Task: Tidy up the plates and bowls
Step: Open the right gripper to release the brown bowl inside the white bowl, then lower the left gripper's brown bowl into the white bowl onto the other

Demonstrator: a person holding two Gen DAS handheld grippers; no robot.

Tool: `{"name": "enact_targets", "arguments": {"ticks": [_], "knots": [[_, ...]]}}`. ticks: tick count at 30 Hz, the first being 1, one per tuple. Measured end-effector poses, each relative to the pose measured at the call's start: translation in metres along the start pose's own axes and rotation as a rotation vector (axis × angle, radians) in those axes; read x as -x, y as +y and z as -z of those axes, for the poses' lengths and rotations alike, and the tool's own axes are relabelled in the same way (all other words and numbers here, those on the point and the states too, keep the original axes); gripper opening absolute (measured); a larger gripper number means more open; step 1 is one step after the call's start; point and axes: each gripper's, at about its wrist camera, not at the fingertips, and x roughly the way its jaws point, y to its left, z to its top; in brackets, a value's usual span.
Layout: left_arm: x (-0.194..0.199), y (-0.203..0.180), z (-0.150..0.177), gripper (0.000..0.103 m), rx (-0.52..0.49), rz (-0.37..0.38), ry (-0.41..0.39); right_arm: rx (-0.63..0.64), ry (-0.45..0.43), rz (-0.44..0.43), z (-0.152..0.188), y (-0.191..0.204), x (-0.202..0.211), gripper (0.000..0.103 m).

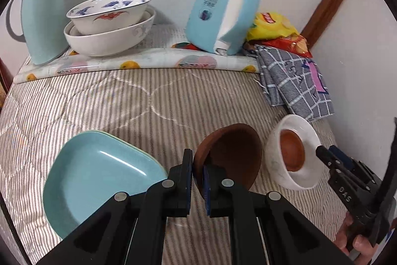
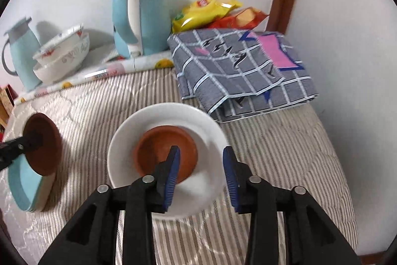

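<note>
A matt, earthenware-like brown finish is shown by the brown dish (image 1: pixel 230 153) and by the small brown dish (image 2: pixel 165 153) lying in the white bowl (image 2: pixel 124 148), which looks glazed and smooth. A glossy sheen with a bright highlight is seen on the turquoise plates (image 1: pixel 96 178). Glazed, painted ceramic is suggested by the stacked bowls (image 1: pixel 109 24) far left. Smooth plastic is suggested for the blue kettle (image 1: pixel 223 9) and the jug (image 1: pixel 42 16). The worktop is covered by a striped quilted cloth (image 1: pixel 124 101), soft and matt; the checked cloth (image 2: pixel 238 71) looks woven, and the snack bags (image 2: pixel 211 9) shiny. The gripper (image 2: pixel 199 170) fingers are matt black with ribbed blue pads (image 2: pixel 173 173).
</note>
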Motion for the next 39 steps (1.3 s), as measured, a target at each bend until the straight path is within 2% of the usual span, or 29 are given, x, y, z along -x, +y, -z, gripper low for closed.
{"name": "enact_targets", "arguments": {"ticks": [19, 27, 39], "knots": [[0.000, -0.075, 0.012, 0.008, -0.054, 0.035, 0.020, -0.107, -0.060, -0.013, 0.038, -0.078, 0.055, 0.039], [-0.010, -0.100, 0.006, 0.008, -0.078, 0.036, 0.026, -0.134, -0.058, -0.008, 0.050, -0.100, 0.057, 0.041], [-0.046, -0.124, -0.002, 0.008, -0.100, 0.022, 0.069, -0.168, -0.034, -0.013, 0.061, -0.119, 0.045, 0.041]]}}
